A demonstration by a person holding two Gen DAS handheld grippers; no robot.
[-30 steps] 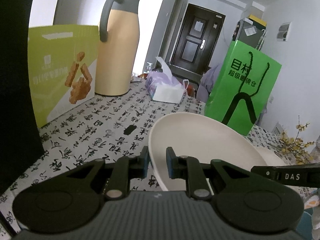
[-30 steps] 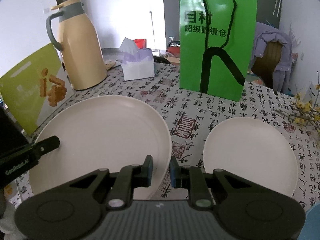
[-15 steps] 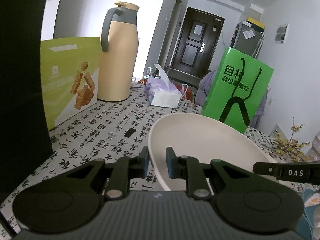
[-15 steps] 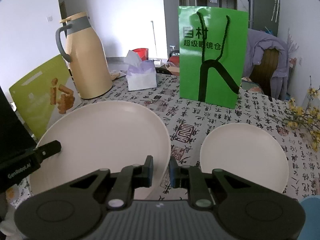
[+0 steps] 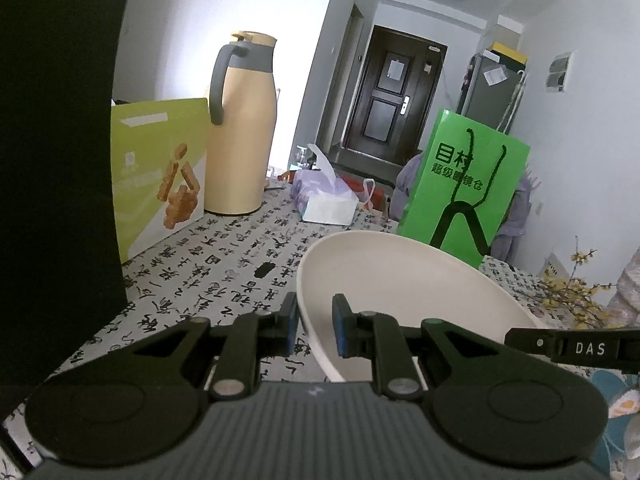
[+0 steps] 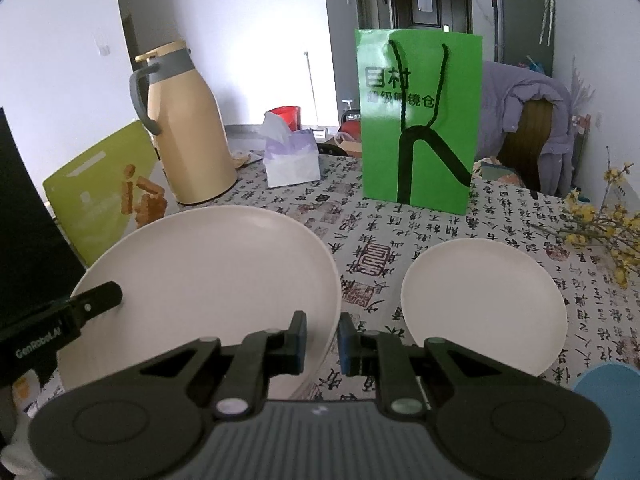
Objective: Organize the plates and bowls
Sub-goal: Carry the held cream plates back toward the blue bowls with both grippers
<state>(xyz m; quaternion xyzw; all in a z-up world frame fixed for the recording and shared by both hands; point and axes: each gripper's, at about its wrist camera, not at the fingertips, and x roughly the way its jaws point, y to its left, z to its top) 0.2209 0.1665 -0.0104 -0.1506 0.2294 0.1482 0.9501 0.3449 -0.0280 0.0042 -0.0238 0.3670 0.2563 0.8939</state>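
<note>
Left wrist view showed the left hand-held gripper [image 5: 314, 328] clamped on the near left rim of a large cream plate [image 5: 400, 280], one finger outside the rim and one inside. From the right wrist view, the right hand-held gripper [image 6: 322, 344] pinched the same large cream plate [image 6: 208, 280] at its near right rim, jaws nearly closed on the thin edge. The plate was plain, smooth and shallow with a raised lip, and it appeared to be lifted and tilted above the counter [image 6: 500, 216], though the gap beneath it was hard to judge. A smaller cream plate [image 6: 484, 304] of the same look lay flat on the counter to the right, apart from the large one. A blue rounded object [image 6: 612, 396] showed at the near right edge.

The counter carried a white cloth printed with black calligraphy and red seals. Toward its far side stood a bright green paper bag [image 6: 418, 120] with black cord handles, a tissue box [image 6: 292, 160] and a tall beige thermos jug [image 6: 188, 124] with a grey handle. A lime green box [image 6: 104, 192] leaned at the left edge. Yellow flower sprigs [image 6: 600, 220] lay at the right edge. Behind were white walls, a dark door [image 5: 394, 100] and a chair draped with a lilac jacket [image 6: 532, 120].
</note>
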